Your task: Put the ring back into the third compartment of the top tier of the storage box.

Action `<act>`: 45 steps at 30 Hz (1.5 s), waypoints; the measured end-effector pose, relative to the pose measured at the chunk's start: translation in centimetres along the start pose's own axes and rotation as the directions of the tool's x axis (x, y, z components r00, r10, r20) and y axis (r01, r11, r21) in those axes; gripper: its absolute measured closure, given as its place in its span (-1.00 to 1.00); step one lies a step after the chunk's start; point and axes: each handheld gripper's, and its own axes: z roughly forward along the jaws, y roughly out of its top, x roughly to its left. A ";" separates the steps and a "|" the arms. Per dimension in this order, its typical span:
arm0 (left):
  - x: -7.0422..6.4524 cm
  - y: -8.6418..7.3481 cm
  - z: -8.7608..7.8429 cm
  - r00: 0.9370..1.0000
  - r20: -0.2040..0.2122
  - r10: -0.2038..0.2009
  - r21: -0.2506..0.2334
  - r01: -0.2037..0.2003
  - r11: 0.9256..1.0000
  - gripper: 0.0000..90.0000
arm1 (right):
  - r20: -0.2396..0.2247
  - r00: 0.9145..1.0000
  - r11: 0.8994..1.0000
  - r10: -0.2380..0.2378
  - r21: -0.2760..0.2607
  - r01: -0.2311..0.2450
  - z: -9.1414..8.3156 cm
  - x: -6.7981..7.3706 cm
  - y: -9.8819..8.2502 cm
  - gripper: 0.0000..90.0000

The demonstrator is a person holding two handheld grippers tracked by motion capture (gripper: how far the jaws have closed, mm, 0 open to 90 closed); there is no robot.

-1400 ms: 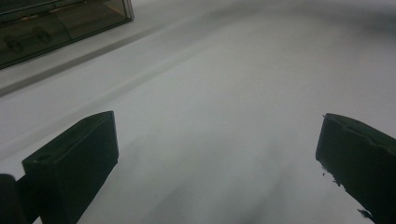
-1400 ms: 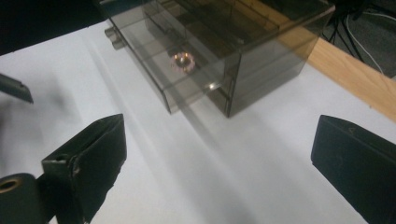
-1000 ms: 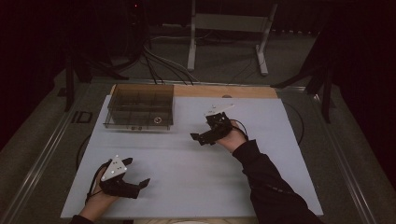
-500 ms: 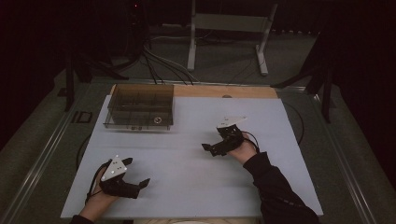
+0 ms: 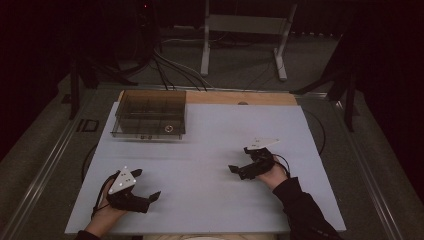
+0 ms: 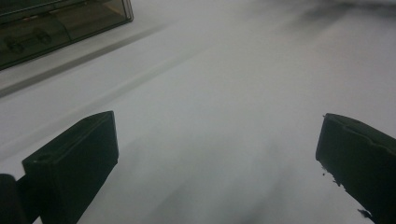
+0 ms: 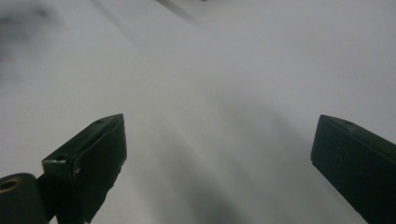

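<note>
A clear plastic compartment box (image 5: 150, 114) stands at the far left of the white table top (image 5: 215, 135), with a small round item (image 5: 169, 128) in its near right cell. My left gripper (image 5: 146, 184) rests near the front left corner, jaws wide apart and empty. In the left gripper view, the left gripper (image 6: 215, 135) faces bare white surface with the box (image 6: 51, 25) at upper left. My right gripper (image 5: 241, 159) sits right of centre, open and holding nothing. In the right gripper view, the right gripper (image 7: 217, 140) has blurred white table between its jaws.
A wooden strip (image 5: 240, 97) runs along the table's far edge. Beyond it stand a metal frame (image 5: 245, 30) and loose cables (image 5: 170, 65) on the floor. Metal rails (image 5: 45, 165) border the table on both sides.
My right gripper has drawn back from beside the box toward the person and to the right, staying open. The left gripper has not moved.
</note>
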 end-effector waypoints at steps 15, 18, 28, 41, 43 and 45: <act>0.0 0.0 0.0 1.000 -0.002 0.003 0.002 -0.003 1.000 -1.00 | 0.031 0.999 0.999 0.039 0.001 -0.039 -2.7 -0.4 -3.9 -0.91; 0.0 0.0 0.0 1.000 -0.001 0.005 0.002 -0.005 1.000 -1.00 | 0.045 0.998 0.999 0.038 -0.001 -0.038 -3.2 -0.3 -4.5 -0.91; -0.1 0.0 -0.1 1.000 -0.002 0.005 0.002 -0.005 1.000 -1.00 | 0.088 0.996 1.000 0.022 0.011 -0.023 -4.5 0.1 -6.4 -0.91; 0.0 0.0 -0.1 1.000 0.002 0.006 0.002 -0.006 1.000 -1.00 | 0.112 0.993 0.999 0.032 0.008 -0.033 -4.5 0.2 -7.0 -0.91; -0.1 -0.1 -0.1 1.000 0.001 0.007 0.002 -0.007 1.000 -1.00 | 0.116 0.992 0.999 0.041 0.005 -0.042 -4.6 0.1 -7.0 -0.91; -0.1 -0.1 -0.1 1.000 0.002 0.006 0.002 -0.006 1.000 -1.00 | 0.119 0.992 0.999 0.047 0.002 -0.047 -4.6 0.1 -7.0 -0.91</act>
